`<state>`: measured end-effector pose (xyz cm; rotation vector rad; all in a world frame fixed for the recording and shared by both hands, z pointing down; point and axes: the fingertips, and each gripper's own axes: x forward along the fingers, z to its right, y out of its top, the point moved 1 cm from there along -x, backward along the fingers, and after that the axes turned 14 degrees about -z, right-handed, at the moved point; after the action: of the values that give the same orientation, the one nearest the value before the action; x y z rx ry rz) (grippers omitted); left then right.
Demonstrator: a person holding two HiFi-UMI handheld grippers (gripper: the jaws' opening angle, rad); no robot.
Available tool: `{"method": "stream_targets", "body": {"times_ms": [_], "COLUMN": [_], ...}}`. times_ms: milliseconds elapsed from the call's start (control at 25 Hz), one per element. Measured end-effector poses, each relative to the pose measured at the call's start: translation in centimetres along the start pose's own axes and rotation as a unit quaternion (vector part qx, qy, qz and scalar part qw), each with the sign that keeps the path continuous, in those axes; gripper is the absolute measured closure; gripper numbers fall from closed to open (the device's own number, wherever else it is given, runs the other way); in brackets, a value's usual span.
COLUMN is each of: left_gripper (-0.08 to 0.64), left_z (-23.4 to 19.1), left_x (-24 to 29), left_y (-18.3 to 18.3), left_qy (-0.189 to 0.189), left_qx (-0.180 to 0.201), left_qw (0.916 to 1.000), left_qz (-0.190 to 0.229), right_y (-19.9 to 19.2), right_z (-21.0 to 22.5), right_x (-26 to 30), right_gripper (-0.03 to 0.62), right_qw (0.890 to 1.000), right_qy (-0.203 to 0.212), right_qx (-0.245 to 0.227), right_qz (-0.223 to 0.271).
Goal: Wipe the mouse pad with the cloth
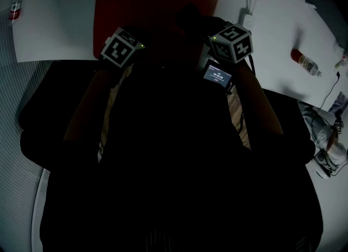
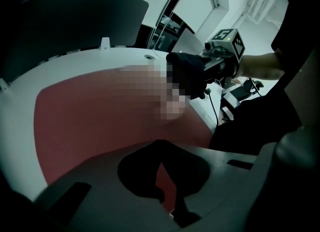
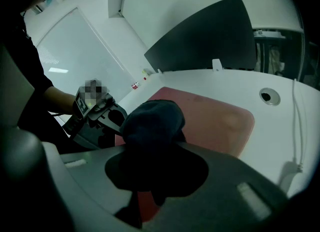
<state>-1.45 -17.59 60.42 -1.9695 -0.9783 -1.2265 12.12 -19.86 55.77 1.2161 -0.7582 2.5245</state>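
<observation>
Because the head view is dim, it gives only the layout: the red mouse pad [image 1: 157, 1] lies on the white tabletop [image 1: 60, 17] just ahead of both tools. The dark cloth [image 1: 189, 16] is bunched at the tip of the right hand-held gripper [image 1: 202, 25], and the left hand-held gripper [image 1: 133, 35] is beside it.

From the left gripper view, that tool's jaws are drawn together on nothing, with the pad beneath and ahead of them. The cloth hangs off to their right, above the pad.

From the right gripper view, the jaws are clamped on the wadded cloth and the pad stretches beyond them. Contact cannot be told.

A good wipe probably means lowering the wad until it flattens, then making overlapping passes. The left tool could pin the pad's near edge.
</observation>
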Motion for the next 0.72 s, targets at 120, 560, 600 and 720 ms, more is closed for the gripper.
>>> {"method": "stream_targets", "body": {"times_ms": [120, 560, 600, 720], "left_gripper": [0.554, 0.554, 0.554, 0.554], "left_z": [-1.1, -2.7, -2.7, -2.6], "left_x": [1.2, 4.2, 4.2, 4.2], "left_y": [-0.1, -0.7, -0.7, -0.5], "left_qy": [0.010, 0.024, 0.025, 0.030], "left_qx": [-0.014, -0.075, -0.072, -0.061], "left_qw": [0.9998, 0.9968, 0.9970, 0.9976], "left_qz": [-0.013, -0.012, -0.011, -0.010], "right_y": [-0.4, -1.2, -1.3, -1.3], "right_z": [0.3, -0.4, -0.3, 0.5], "right_x": [0.8, 2.5, 2.5, 2.3], "right_gripper": [0.514, 0.514, 0.514, 0.514], "right_qw": [1.000, 0.998, 0.998, 0.997], "right_qy": [-0.006, 0.009, 0.009, -0.001], "right_qx": [-0.013, -0.029, -0.030, -0.034], "right_qz": [-0.015, -0.048, -0.050, -0.062]}}
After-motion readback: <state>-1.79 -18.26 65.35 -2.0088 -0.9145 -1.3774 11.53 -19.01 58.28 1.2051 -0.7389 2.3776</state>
